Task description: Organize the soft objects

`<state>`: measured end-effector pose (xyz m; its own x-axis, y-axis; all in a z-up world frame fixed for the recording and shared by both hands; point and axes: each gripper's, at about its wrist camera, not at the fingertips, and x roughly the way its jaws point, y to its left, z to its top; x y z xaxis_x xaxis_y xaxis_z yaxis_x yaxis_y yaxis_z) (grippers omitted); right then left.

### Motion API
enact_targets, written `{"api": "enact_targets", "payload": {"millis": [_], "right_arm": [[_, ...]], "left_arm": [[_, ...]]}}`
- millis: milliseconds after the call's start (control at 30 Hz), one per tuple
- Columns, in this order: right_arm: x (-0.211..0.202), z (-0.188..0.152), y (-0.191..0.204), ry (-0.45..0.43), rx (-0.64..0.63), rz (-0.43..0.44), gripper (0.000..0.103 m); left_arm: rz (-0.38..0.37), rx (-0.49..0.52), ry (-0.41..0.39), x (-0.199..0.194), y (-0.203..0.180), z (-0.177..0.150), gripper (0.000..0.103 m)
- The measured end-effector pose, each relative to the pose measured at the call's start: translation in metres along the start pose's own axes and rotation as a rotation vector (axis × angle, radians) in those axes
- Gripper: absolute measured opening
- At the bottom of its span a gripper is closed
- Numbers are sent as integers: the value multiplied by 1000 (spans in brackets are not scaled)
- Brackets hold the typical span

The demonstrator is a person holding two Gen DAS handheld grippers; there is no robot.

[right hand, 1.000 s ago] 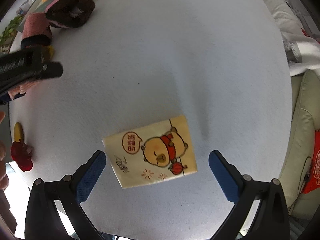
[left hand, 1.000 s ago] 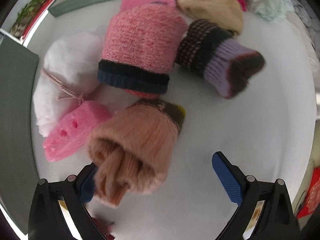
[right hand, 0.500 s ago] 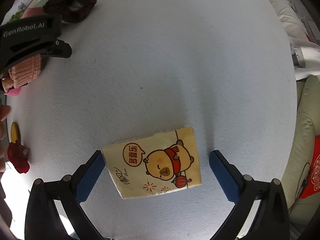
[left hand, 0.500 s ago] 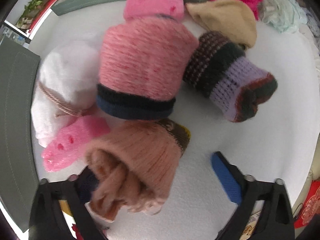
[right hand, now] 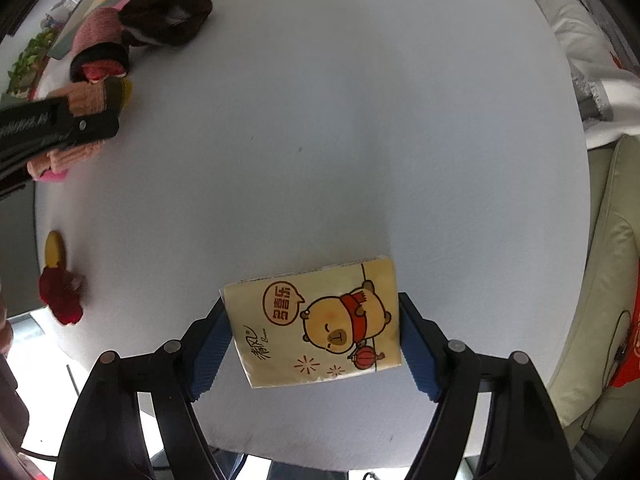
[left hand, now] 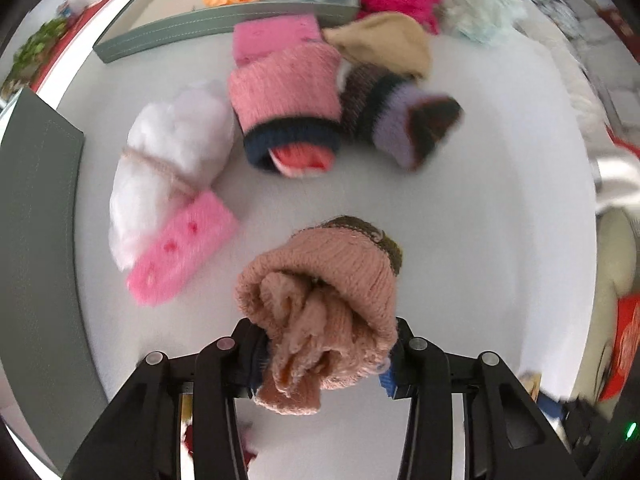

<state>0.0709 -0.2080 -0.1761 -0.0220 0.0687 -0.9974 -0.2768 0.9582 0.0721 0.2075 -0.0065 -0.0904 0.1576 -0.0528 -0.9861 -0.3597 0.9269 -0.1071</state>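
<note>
The peach knitted roll (left hand: 320, 304) sits pinched between the left gripper's (left hand: 322, 364) blue pads, which have just closed on its loose end, so it hangs clear of the white table (left hand: 480, 240), apparently for carrying off to sort. At about twelve o'clock from it lie the pink roll with a dark cuff (left hand: 286, 100) and the purple-striped roll (left hand: 396, 120), touching each other; at ten o'clock a white fluffy bundle (left hand: 172, 152) rests against a pink sponge (left hand: 180, 264). A grey tray edge (left hand: 224, 28) runs along the far side, likely where things go

In the right wrist view, the right gripper (right hand: 316, 344) has been closing around the tissue pack (right hand: 316, 324) lying on the table; its pads stand at the pack's two short sides, seemingly just touching, with no squeeze visible
</note>
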Motion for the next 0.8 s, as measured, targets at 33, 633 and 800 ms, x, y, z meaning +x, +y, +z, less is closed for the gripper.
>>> {"api": "enact_targets", "payload": {"millis": [33, 633, 800], "right_arm": [[-2, -2, 0, 2, 3, 5, 80], [-18, -30, 5, 40, 73, -5, 80], [-24, -26, 11, 43, 76, -11, 80]], "left_arm": [[-2, 25, 7, -1, -4, -8, 44], [-12, 339, 40, -22, -11, -49, 44], [-19, 391, -5, -30, -15, -63, 44]]}}
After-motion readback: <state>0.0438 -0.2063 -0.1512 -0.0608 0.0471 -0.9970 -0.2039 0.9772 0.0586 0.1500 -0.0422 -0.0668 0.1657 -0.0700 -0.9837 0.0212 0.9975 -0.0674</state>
